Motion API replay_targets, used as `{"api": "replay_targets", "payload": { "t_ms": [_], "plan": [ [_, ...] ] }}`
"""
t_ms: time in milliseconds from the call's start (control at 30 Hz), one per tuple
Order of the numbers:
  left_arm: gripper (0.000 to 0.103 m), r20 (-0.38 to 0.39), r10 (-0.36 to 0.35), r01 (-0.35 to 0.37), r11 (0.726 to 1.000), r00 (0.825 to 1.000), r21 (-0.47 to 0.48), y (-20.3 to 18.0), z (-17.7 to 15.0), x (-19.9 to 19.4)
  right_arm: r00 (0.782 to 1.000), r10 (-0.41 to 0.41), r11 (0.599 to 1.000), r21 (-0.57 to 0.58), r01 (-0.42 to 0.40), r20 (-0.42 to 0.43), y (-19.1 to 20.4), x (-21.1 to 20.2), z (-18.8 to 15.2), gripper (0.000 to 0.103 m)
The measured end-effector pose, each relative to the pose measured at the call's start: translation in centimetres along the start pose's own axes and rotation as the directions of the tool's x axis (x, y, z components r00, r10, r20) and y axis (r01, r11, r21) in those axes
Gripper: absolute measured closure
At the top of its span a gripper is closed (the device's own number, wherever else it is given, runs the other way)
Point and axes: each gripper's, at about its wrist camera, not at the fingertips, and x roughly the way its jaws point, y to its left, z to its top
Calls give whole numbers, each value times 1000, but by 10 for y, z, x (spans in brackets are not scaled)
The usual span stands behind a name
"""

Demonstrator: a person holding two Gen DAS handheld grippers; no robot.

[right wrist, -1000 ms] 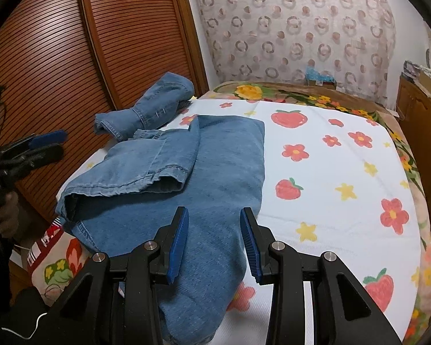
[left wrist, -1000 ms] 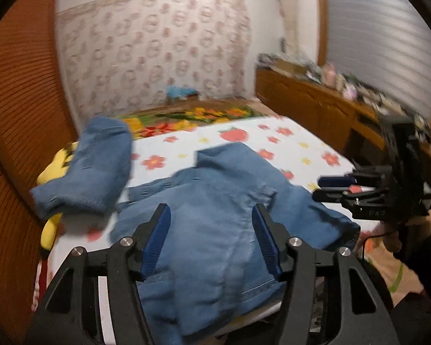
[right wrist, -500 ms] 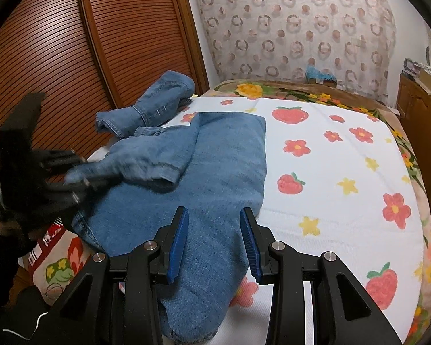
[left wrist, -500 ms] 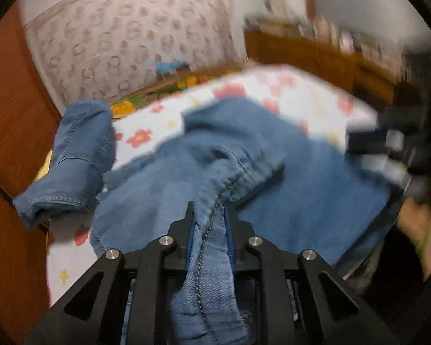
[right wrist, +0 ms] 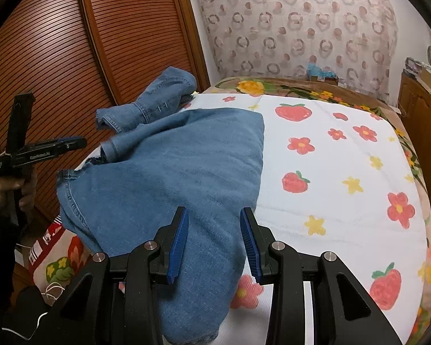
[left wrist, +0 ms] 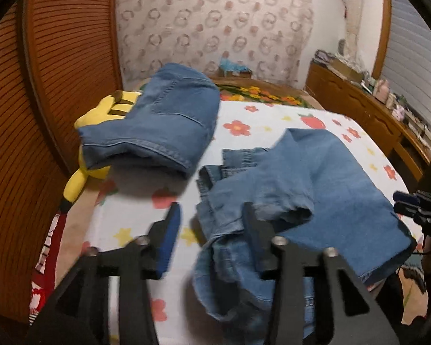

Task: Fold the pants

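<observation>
While my left gripper [left wrist: 208,230] is opening, seemingly empty, over the pants' [left wrist: 316,178] edge, my right [right wrist: 214,238] is hovering half-open above them.

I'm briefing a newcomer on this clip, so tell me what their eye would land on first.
First comes the big heap of blue denim pants spread on the near left part of the strawberry-and-flower bedsheet. Next is a second folded pair of jeans, draped over a yellow plush toy at the sheet's far left edge. Then the grippers: the left gripper is opening with nothing between its jaws, and the right gripper hovers open above the denim.
</observation>
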Motion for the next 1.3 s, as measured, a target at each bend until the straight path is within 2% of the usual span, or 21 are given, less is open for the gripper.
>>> {"api": "replay_targets", "payload": {
  "t_ms": [133, 300, 367, 467, 567, 667, 700, 733, 800, 867, 1100, 1167, 1267, 1300],
  "plan": [
    [46, 24, 16, -15, 1000, 1000, -21, 5, -1, -7, 1000, -5, 1000, -9, 5, -1, 1, -3, 0, 64],
    [46, 44, -58, 56, 997, 997, 44, -24, 5, -11, 1000, -1, 1000, -6, 1, 7, -1, -7, 0, 64],
    [45, 23, -78, 75, 993, 997, 94, -44, 9, -3, 1000, 0, 1000, -8, 0, 6, -1, -6, 0, 64],
    [45, -21, -67, 69, 983, 998, 173, -68, 15, 16, 1000, 0, 1000, -13, 0, 2, 0, -5, 1, 64],
    [46, -102, -47, 70, 971, 994, 227, -81, 17, 43, 1000, -1, 1000, -20, 1, 0, 0, -5, 2, 64],
    [46, -139, -39, 76, 959, 989, 272, -89, 15, 61, 1000, 0, 1000, -17, 0, 0, -3, -5, 2, 64],
    [55, -136, -37, 74, 956, 990, 285, -90, 15, 63, 1000, 0, 1000, -15, 0, -1, -4, -5, 1, 64],
    [71, -135, -40, 79, 951, 990, 298, -89, 15, 65, 1000, 0, 1000, -13, 0, -3, -5, -4, 1, 64],
    [89, -135, -44, 83, 950, 990, 301, -85, 18, 66, 1000, 1, 1000, -12, -1, -7, -6, -3, 1, 64],
    [91, -121, -53, 87, 950, 991, 300, -78, 25, 64, 1000, 2, 1000, -13, -3, -11, -6, -3, 0, 64],
    [91, -60, 46, -35, 982, 997, 184, -22, 64, 71, 1000, 6, 1000, -9, -6, -21, -5, 4, 0, 64],
    [84, -58, 69, -60, 988, 996, 143, -8, 70, 71, 1000, 5, 1000, -9, -5, -23, -4, 5, -1, 64],
    [64, -39, 65, -60, 992, 997, 113, 0, 70, 62, 1000, 4, 1000, -2, -4, -22, -5, 4, -3, 64],
    [51, -26, 66, -63, 993, 997, 105, 1, 69, 58, 1000, 5, 1000, 4, -5, -20, -6, 3, -4, 64]
  ]
}}
